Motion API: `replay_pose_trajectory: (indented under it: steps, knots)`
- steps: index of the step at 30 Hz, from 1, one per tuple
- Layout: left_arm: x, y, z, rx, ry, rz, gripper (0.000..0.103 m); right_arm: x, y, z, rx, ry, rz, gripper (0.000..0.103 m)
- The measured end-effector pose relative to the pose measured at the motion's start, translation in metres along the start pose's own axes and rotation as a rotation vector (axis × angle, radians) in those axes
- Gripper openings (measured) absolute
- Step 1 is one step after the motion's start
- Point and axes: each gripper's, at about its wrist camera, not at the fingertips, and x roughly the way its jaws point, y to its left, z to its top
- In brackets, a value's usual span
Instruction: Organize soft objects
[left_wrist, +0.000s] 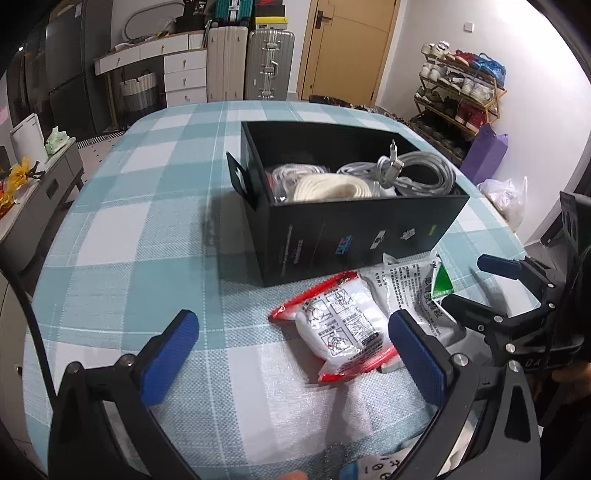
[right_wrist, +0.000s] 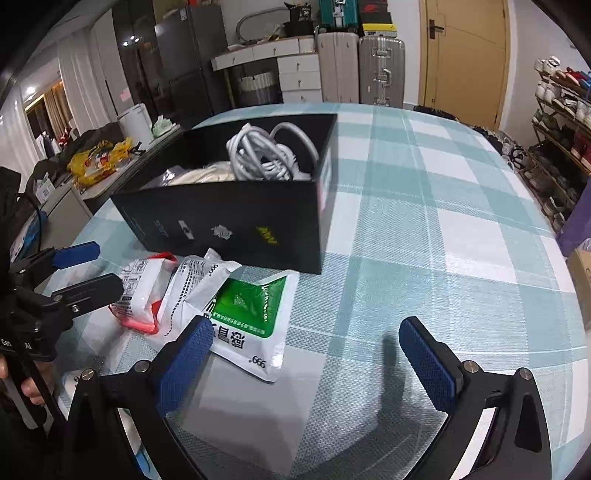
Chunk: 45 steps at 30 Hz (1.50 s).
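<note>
A black box (left_wrist: 354, 236) stands on the checked tablecloth, holding coiled grey cables (left_wrist: 413, 173) and a cream rope (left_wrist: 332, 188); it also shows in the right wrist view (right_wrist: 229, 225). In front of it lie a red-edged white pouch (left_wrist: 343, 325) (right_wrist: 138, 295) and a white-and-green pouch (left_wrist: 417, 291) (right_wrist: 251, 317). My left gripper (left_wrist: 291, 354) is open, the red pouch just inside its right finger. My right gripper (right_wrist: 314, 362) is open, its left finger beside the green pouch. Each gripper shows in the other's view, the right (left_wrist: 476, 284) and the left (right_wrist: 92, 269).
The round table (right_wrist: 443, 221) has a teal checked cloth. More packets lie at the near edge (left_wrist: 373, 469). Around the room stand a shoe rack (left_wrist: 461, 92), suitcases (left_wrist: 251, 62), drawers and a low cabinet (left_wrist: 40, 184) to the left.
</note>
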Motion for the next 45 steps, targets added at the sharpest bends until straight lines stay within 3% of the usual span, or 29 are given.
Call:
replay_pose_trajectory:
  steps: [11,25,37,40,45]
  knots:
    - [0.008,-0.001,-0.004,0.014,0.023,0.051,0.103,0.015,0.028,0.002,-0.097,0.032,0.008,0.102]
    - [0.011,0.007,-0.005,0.011,0.058,0.051,0.103,0.019,0.003,0.007,-0.045,0.052,-0.043,0.102]
    - [0.012,0.000,-0.008,0.064,0.074,0.067,0.102,0.026,0.032,0.009,-0.097,0.050,-0.001,0.102]
    - [0.012,0.000,-0.008,0.061,0.083,0.044,0.100,0.027,0.035,0.010,-0.094,0.050,-0.005,0.102]
    - [0.008,-0.003,-0.008,0.078,0.080,0.014,0.080,0.032,0.042,0.014,-0.089,0.047,-0.024,0.102]
